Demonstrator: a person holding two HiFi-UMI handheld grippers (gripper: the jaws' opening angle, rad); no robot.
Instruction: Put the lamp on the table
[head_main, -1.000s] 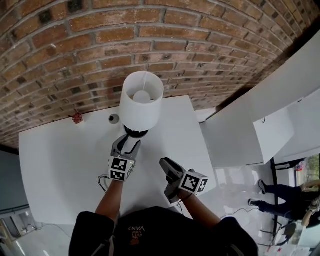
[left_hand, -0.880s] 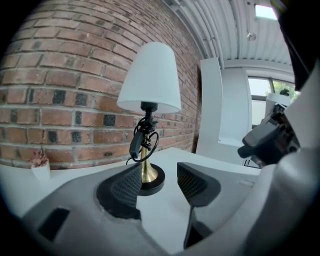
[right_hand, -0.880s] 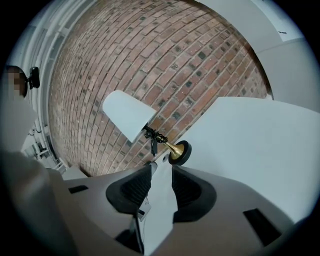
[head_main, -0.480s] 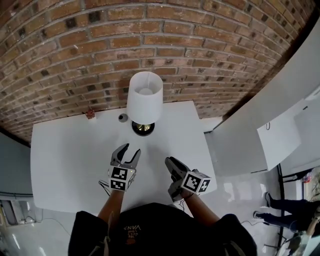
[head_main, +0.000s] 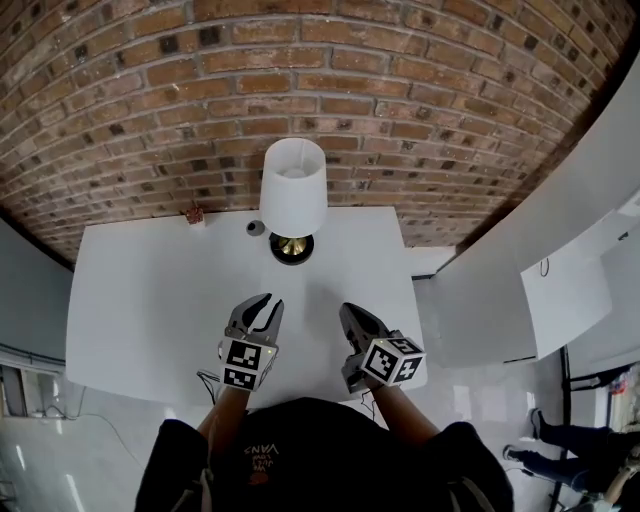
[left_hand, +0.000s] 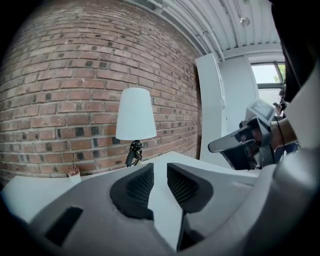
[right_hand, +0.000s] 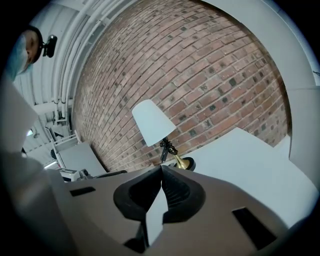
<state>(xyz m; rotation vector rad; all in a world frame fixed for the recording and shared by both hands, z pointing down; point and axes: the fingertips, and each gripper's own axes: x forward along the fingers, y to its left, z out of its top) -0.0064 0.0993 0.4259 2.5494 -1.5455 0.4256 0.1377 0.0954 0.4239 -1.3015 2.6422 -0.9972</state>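
Observation:
The lamp (head_main: 293, 195), with a white shade and a brass base (head_main: 291, 247), stands upright on the white table (head_main: 150, 300) close to the brick wall. Neither gripper touches it. My left gripper (head_main: 262, 308) hovers over the table's near half, well short of the lamp. Its jaws have just been closing, still stand apart, and nothing is between them. My right gripper (head_main: 352, 318) is beside it, and its jaws have just closed, empty. The left gripper view shows the lamp (left_hand: 135, 114) ahead of the left gripper (left_hand: 160, 172). The right gripper view shows the lamp (right_hand: 154, 122) beyond the right gripper (right_hand: 161, 169).
A small red object (head_main: 195, 214) and a small grey round object (head_main: 255, 228) sit on the table by the wall, left of the lamp. A cable (head_main: 205, 375) hangs at the table's near edge. White panels (head_main: 500, 290) stand to the right.
The left gripper has drawn back from the lamp's base toward the near edge and its jaws have narrowed. The right gripper has shut. The lamp stands alone.

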